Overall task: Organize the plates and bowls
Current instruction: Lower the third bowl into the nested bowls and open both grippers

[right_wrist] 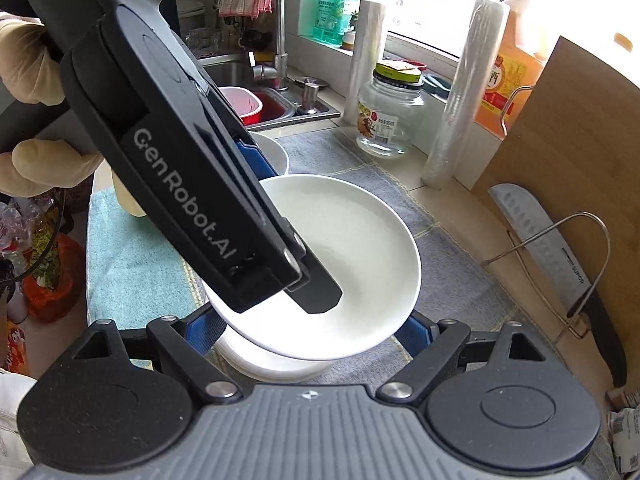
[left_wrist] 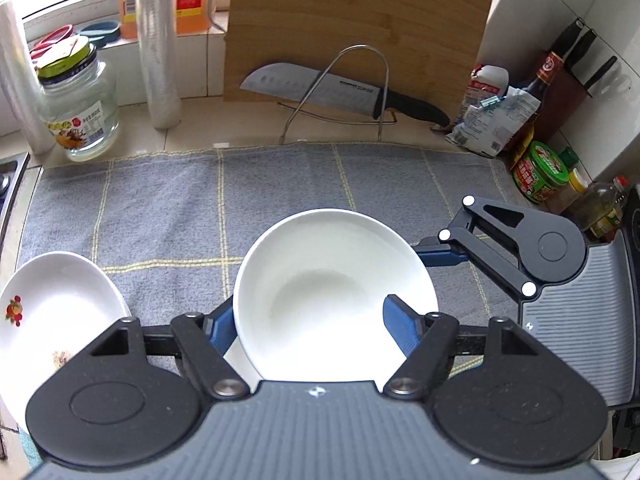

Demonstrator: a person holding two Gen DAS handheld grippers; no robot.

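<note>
Two claws meet at one white plate [left_wrist: 332, 280], which sits tilted above the grey checked cloth [left_wrist: 180, 208] on the worktop [left_wrist: 200, 136]. Starting at the far left of my left wrist feed, a flowered plate [left_wrist: 52, 312] lies on the cloth's edge, apart from the white one. Behind it, a glass jar [left_wrist: 80, 112] stands near the cloth's back edge.

At the centre, my left claw [left_wrist: 308, 308] is set narrow on the near rim of the white plate: one blue finger is tucked behind the outside wall and the other lies on the inside face, both looking pressed to it. A cutting board [left_wrist: 352, 32] leans upright at the back, with a knife [left_wrist: 320, 84] in a wire rack in front of it.

Further right, my right claw [right_wrist: 310, 324] stands at a middling width, its fingers passing under the plate's sides. Just beneath the plate I see another white dish [right_wrist: 276, 368] between those fingers. The plate hides the pads, so I cannot tell whether that claw grips anything.
</note>
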